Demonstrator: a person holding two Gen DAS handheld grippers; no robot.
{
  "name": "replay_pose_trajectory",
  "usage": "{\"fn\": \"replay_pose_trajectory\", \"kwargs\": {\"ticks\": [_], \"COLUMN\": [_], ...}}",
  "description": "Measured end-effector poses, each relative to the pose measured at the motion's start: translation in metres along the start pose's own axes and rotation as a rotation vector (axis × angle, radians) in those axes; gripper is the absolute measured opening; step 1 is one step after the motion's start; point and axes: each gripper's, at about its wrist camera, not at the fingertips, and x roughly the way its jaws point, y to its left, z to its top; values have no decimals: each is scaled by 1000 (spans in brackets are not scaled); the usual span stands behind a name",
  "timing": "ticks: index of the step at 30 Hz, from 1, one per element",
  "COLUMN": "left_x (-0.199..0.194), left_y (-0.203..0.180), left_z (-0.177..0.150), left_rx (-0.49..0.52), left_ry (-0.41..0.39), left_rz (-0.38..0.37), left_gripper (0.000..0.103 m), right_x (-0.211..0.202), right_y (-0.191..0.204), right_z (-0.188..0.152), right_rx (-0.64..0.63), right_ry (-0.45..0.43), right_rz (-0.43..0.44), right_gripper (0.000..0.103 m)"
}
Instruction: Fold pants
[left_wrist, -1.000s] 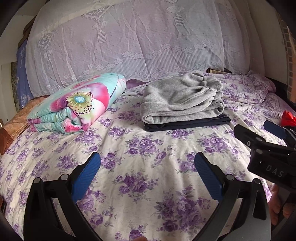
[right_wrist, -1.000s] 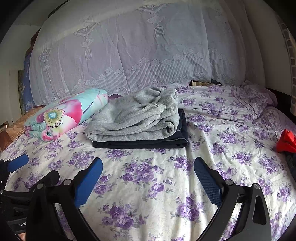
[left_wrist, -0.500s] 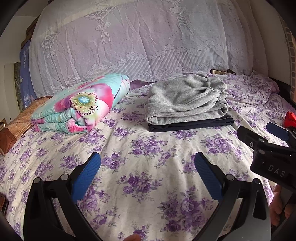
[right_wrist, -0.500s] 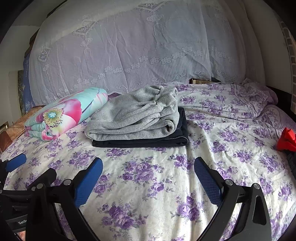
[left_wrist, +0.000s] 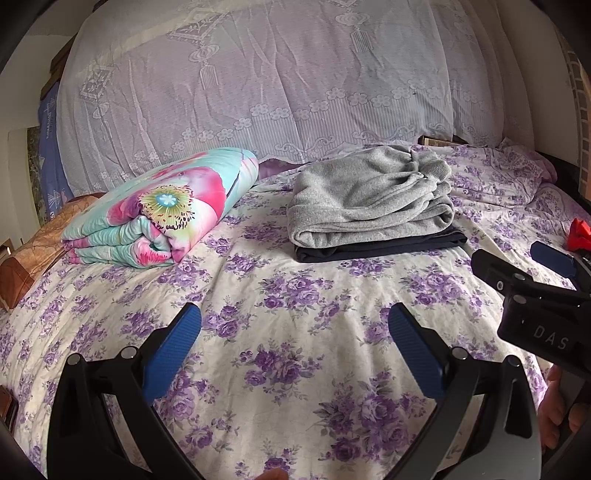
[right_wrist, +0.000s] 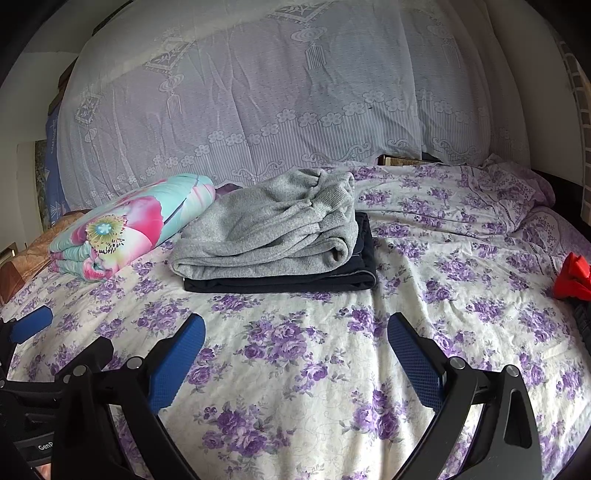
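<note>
above the floral bedsheet (left_wrist: 295, 295), each hand-held gripper, left (left_wrist: 294, 343) and right (right_wrist: 295, 347), gapes wide, holding nothing.

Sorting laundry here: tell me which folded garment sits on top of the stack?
The grey pants; the dark navy garment lies flat beneath them.

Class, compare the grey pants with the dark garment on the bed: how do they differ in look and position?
The grey pants are pale, thick and fleecy; the dark garment is navy-black and thin. The grey pants lie on top in a bulky, rumpled fold; the dark garment lies flat underneath, showing only along its front and right edges. Both are folded, stacked together on the floral bedsheet.
</note>
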Motion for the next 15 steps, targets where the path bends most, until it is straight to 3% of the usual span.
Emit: {"fn": "replay_pose_trajectory", "kwargs": {"ticks": [15], "left_x": [0], "left_y": [-1], "left_z": [0], "left_rx": [2], "left_ry": [0], "left_rz": [0], "left_gripper": [99], "right_x": [0], "right_y": [0], "right_z": [0], "right_rx": [1], "right_ry": [1], "right_rz": [0], "right_gripper": [99]}}
